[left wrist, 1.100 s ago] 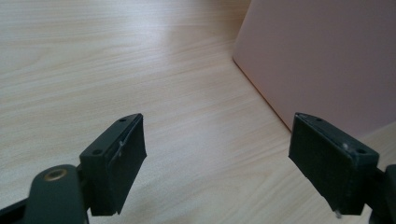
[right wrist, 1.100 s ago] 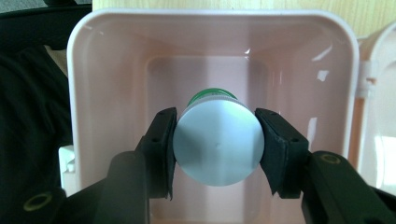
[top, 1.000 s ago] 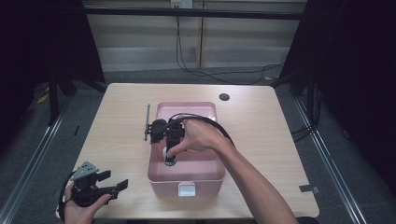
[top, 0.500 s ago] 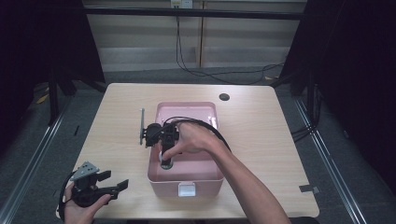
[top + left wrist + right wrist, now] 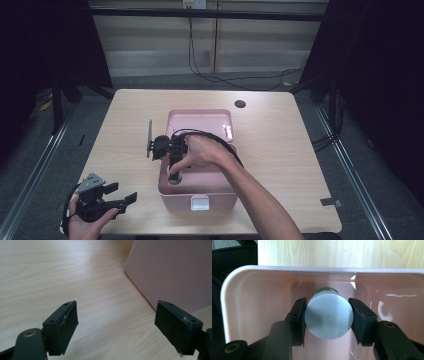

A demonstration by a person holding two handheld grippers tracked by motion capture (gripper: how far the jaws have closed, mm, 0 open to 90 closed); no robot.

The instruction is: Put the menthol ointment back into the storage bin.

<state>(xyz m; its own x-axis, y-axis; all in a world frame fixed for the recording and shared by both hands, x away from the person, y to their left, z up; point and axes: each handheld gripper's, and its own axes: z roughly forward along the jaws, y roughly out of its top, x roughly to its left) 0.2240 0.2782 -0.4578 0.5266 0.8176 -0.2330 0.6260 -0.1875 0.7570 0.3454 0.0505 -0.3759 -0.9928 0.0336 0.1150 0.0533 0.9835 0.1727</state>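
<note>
At frame centre, inside the pink bin (image 5: 200, 192), the right gripper (image 5: 327, 315) pinched a white-capped bottle (image 5: 328, 318); lower left, the left gripper (image 5: 112, 197) hovered above the tabletop (image 5: 120, 130), jaws spread.

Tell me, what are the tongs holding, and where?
The right tongs grip a bottle by its white cap, inside the pink bin. The left tongs hold nothing.

No readable text, no labels, no brand marks, no numbers or signs on anything in view
</note>
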